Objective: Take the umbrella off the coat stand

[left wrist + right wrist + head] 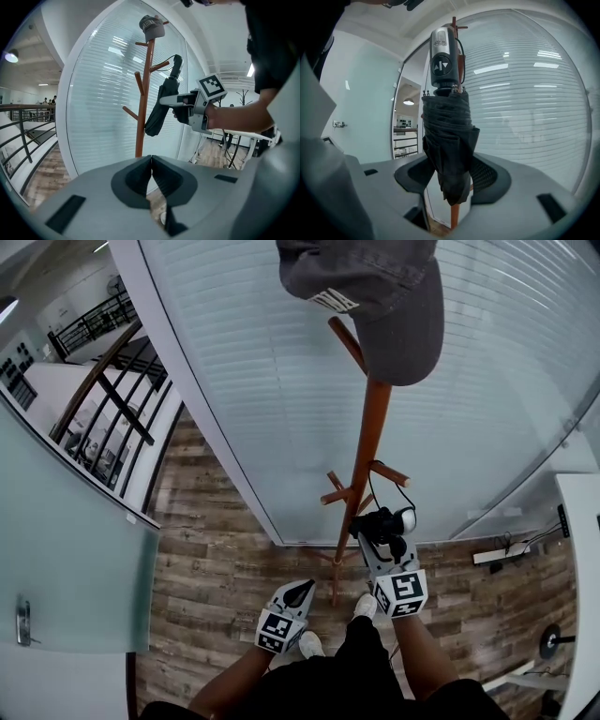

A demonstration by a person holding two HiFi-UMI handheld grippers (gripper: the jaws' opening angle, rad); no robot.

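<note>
The folded black fabric umbrella (447, 140) hangs upright beside the reddish-brown wooden coat stand (368, 427), with its silver and black handle (442, 51) at the top. Its thin black wrist strap (401, 486) appears to loop over 1 of the stand's upward-slanting pegs (391, 473), so it is not yet free. A dark grey cap (380, 296) sits on the top of the stand.

The right tongs (449, 176) are closed on the umbrella's bundled canopy about halfway down. The jaws stand fairly wide because the roll of cloth fills the gap between the 2 pads. The left tongs (151, 158) are fully closed, hold nothing, and are low and well apart from the stand.

The umbrella looks light. Its canopy is soft, loose cloth over a stiff shaft, so the folds will squash and may slide a little under the pads. A firm grip on the middle, where the shaft backs the cloth, seems sound. The smooth handle looks more slippery.

The strap is limp and will probably drag on the peg. To clear it, the loop likely has to go up and over the peg's tip before the umbrella moves away. A snagged strap could rock the stand or shake the cap loose.
</note>
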